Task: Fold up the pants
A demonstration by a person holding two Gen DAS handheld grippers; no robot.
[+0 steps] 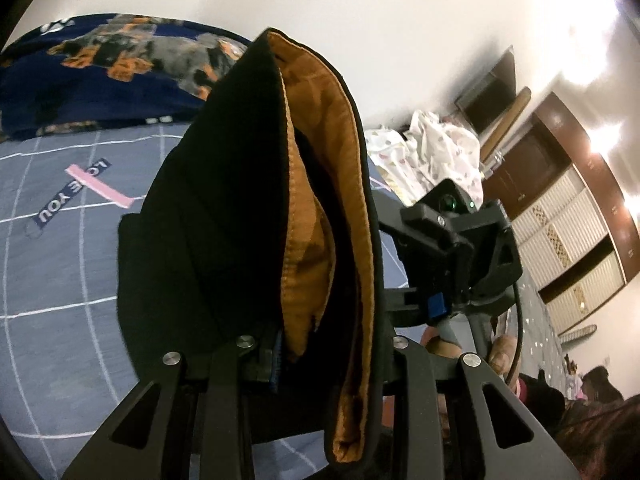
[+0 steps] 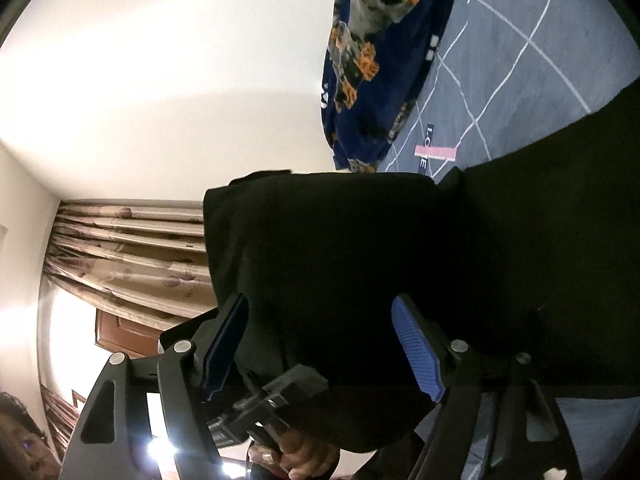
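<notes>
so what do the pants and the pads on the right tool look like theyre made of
Pants: black, matte woven cloth outside with an orange-brown lining that looks soft and brushed, stitching along its edge; possibly fleece-lined cotton. Right tool pads: blue and finely ribbed, likely rubber or moulded plastic, on black matte arms.

A grey grid-lined bedsheet (image 1: 52, 264) spreads below a plain white wall (image 1: 360, 20); patterned curtains (image 2: 132, 248) hang along that wall; a brown louvred wardrobe (image 1: 576, 232) stands beside it.

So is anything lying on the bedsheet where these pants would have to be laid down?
Nothing visible does. The black pants with orange lining hang lifted over the grey grid-patterned bedsheet, which looks bare beneath them. The navy dog-print blanket lies farther back, by the wall.
</notes>
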